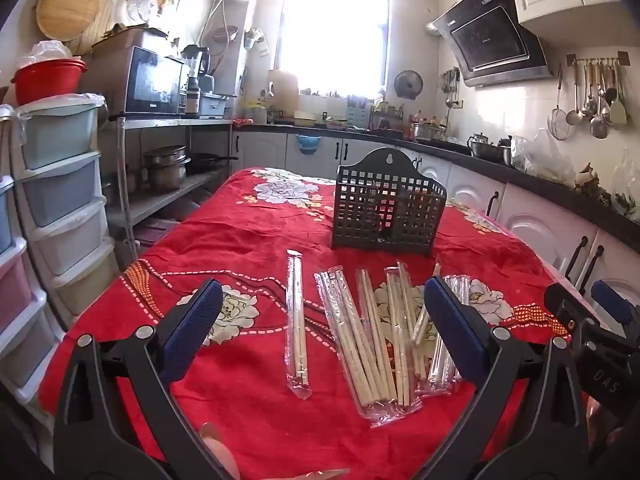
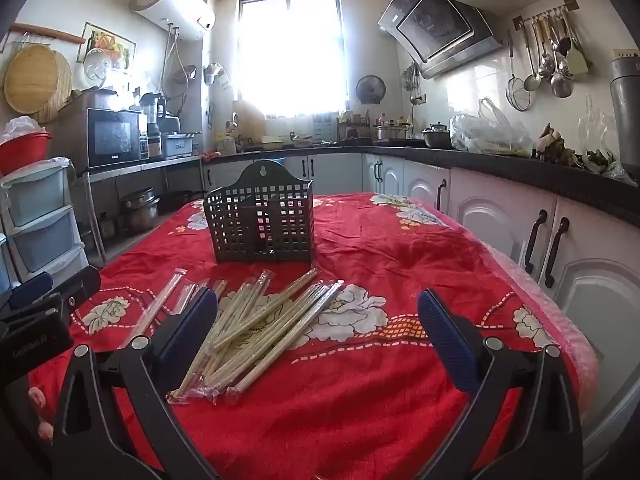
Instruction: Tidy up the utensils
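Left gripper (image 1: 320, 320) and right gripper (image 2: 318, 320), both spread wide and empty, above a table with red floral cloth (image 1: 248, 240). Black lattice utensil holder (image 1: 387, 204) upright at centre; plastic-wrapped chopsticks (image 1: 372, 336) scattered just before it, one packet (image 1: 297, 328) apart at left.

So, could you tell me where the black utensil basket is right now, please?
The basket stands upright on the red tablecloth, toward the table's far end, just beyond the wrapped chopsticks. It sits right of centre in the left wrist view and left of centre in the right.
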A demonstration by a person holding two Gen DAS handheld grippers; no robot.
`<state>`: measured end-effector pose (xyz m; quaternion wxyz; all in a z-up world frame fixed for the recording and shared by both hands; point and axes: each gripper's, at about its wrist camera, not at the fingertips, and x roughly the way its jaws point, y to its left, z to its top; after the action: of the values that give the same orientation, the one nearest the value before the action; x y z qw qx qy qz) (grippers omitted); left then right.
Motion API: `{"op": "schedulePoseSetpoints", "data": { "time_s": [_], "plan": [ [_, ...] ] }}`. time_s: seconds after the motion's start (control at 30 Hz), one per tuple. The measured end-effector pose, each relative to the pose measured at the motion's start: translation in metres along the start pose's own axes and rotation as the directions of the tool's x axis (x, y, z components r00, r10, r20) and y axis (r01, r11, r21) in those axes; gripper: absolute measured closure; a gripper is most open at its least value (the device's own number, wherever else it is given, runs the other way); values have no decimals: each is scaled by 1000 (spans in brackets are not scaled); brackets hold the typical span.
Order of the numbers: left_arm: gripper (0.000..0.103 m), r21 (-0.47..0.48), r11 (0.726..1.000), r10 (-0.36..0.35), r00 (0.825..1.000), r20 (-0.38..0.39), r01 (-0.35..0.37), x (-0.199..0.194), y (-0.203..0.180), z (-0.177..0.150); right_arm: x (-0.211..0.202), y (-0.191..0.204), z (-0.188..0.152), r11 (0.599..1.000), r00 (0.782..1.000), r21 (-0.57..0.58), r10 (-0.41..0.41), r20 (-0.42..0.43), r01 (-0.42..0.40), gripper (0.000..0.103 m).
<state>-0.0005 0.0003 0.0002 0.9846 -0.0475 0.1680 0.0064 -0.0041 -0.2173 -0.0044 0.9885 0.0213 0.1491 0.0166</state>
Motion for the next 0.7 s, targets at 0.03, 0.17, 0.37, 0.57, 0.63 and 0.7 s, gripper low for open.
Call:
{"op": "schedulePoseSetpoints", "data": {
  "time_s": [0.03,0.17,0.37,0.57,0.63,0.7],
  "plan": [
    [10,0,1000,0,1000,1,0,0,0,0,-1,0,0,1000,1000,0,-1,2,1,6],
    [10,7,1000,-2,1000,4,2,-1,0,-1,0,-4,-3,1000,1000,4,7,-19,-7,6],
    [10,12,1000,-2,1000,-5,3,1,-5,2,3,0,-3,1000,1000,13,6,-10,-6,6],
    [10,14,1000,2,1000,-1,-2,-3,-6,3,-2,-8,-3,999,1000,29,14,-2,-14,6],
    [10,14,1000,1,1000,-5,0,-2,-6,3,-2,-8,-3,999,1000,28,16,-1,-16,6],
    [10,16,1000,-1,1000,-4,1,-3,-7,4,-3,-9,-3,999,1000,30,17,2,-17,6]
  ]
}}
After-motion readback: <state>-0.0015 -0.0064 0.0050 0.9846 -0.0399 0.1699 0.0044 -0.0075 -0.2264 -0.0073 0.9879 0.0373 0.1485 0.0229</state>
